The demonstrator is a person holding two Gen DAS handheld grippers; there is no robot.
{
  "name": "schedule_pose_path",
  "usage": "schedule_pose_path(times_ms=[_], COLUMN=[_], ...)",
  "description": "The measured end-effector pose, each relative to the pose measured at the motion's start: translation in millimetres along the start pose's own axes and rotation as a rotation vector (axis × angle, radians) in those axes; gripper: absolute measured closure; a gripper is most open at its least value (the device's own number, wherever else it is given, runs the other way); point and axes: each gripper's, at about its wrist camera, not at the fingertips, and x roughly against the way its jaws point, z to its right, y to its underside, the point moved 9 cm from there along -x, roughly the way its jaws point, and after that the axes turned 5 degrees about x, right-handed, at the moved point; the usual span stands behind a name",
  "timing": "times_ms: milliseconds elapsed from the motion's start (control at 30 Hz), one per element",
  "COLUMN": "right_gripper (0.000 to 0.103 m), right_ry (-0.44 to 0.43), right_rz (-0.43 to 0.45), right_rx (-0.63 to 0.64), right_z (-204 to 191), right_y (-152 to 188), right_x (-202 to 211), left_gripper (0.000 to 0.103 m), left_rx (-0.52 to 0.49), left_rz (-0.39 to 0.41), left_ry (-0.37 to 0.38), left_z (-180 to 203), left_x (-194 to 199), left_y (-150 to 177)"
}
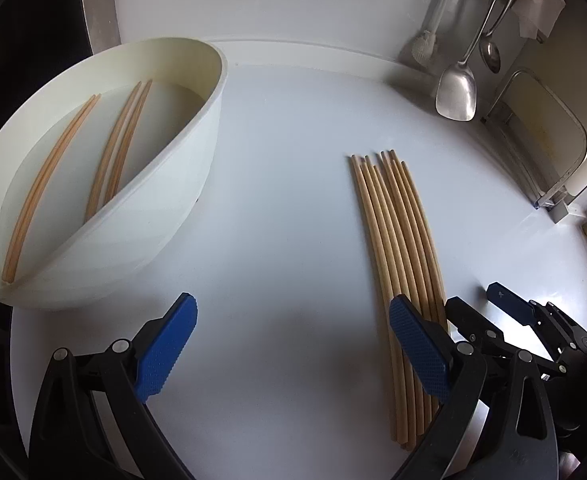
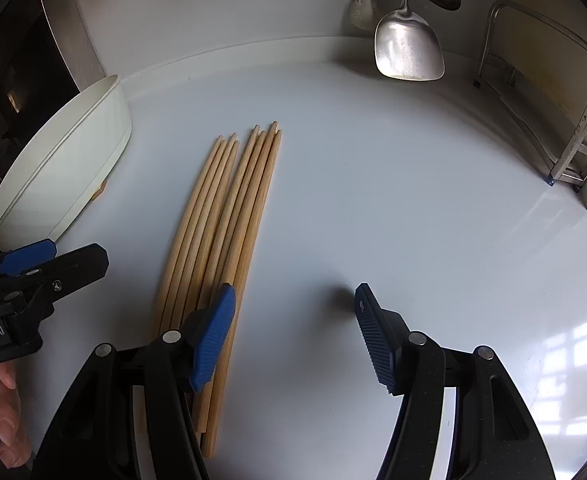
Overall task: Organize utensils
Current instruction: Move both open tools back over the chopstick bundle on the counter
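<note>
The bundle of pale wooden chopsticks (image 2: 221, 248) lay side by side on the glossy white bench (image 2: 373, 200), well apart from the tilted white plastic bowl (image 1: 165, 208), which already held two pairs. Both the left gripper (image 1: 293, 344) and the right gripper (image 2: 293, 336) hung with jaws wide and empty, each with one blue pad over the bundle's near end. Since the round sticks touched one another on a slick surface, closing there would likely pinch several or roll them apart, and a grip so near the ends could let a stick droop and slip.

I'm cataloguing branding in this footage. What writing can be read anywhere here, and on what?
"nRobot.AI", cut off at the picture's left edge, on a white label on the left claw's black body, seen in the right wrist view.
No other text is readable; the chopsticks, bowl and hanging spatula show none.
</note>
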Motion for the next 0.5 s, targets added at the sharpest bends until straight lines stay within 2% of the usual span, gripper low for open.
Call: schedule_pose_path(times_ms=[367,500], right_gripper=[0.043,0.043], right_ry=[0.027,0.025], right_rz=[-0.025,-0.022], right_rx=[0.036,0.047], right_z=[-2.9,-5.6], right_y=[3.8,5.4], right_x=[3.0,3.1], left_gripper=[0.008,0.008], left_rx=[0.012,0.0], left_rz=[-0.006,0.006], left_ry=[0.02,0.002], left_z=[1.7,0.8], left_x=[0.6,0.3], left_y=[2.4,2.6])
